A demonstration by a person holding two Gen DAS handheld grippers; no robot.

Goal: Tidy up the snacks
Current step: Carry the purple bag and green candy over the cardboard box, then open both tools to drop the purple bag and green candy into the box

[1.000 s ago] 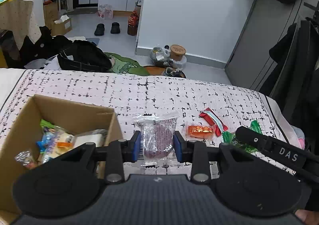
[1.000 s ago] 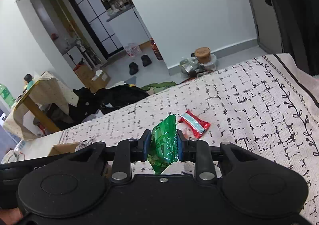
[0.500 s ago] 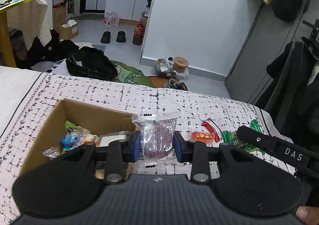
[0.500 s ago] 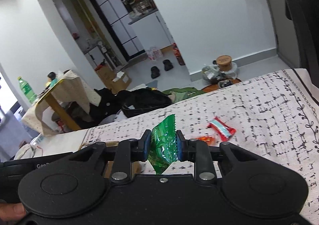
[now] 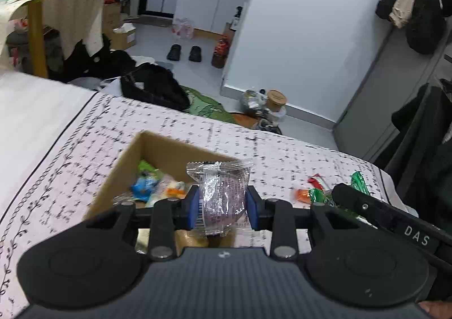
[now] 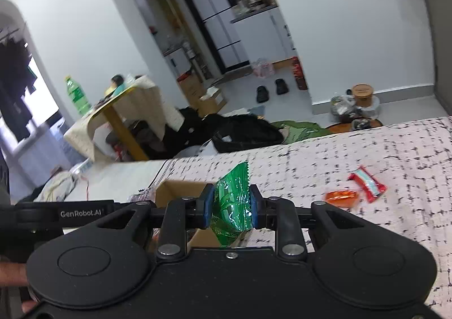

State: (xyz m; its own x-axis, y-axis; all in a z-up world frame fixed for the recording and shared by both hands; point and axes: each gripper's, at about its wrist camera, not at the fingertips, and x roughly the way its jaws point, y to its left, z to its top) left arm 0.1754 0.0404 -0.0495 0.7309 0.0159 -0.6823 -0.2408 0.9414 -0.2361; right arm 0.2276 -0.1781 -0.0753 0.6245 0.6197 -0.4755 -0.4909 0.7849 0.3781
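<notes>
My left gripper (image 5: 223, 210) is shut on a clear packet with a purple snack (image 5: 221, 194), held above the near right corner of an open cardboard box (image 5: 124, 158) that has several snacks in it. My right gripper (image 6: 229, 207) is shut on a green foil packet (image 6: 233, 200), lifted off the bed, with the cardboard box (image 6: 176, 187) just behind it. On the patterned bedspread (image 6: 367, 149) lie an orange packet (image 6: 340, 197) and a red and white bar (image 6: 367, 183); the left wrist view shows the orange packet (image 5: 301, 194) and the bar (image 5: 317, 181) to the right of the box.
The right gripper's body (image 5: 395, 223) crosses the lower right of the left wrist view. Beyond the bed's far edge are a black bag (image 5: 152, 90), jars (image 5: 275, 98) on the floor, slippers (image 5: 183, 52) and a draped table (image 5: 50, 16) at left.
Both grippers rose and shifted left with their packets. The box has slid from the left towards the middle of the left wrist view and has come into the right wrist view.
</notes>
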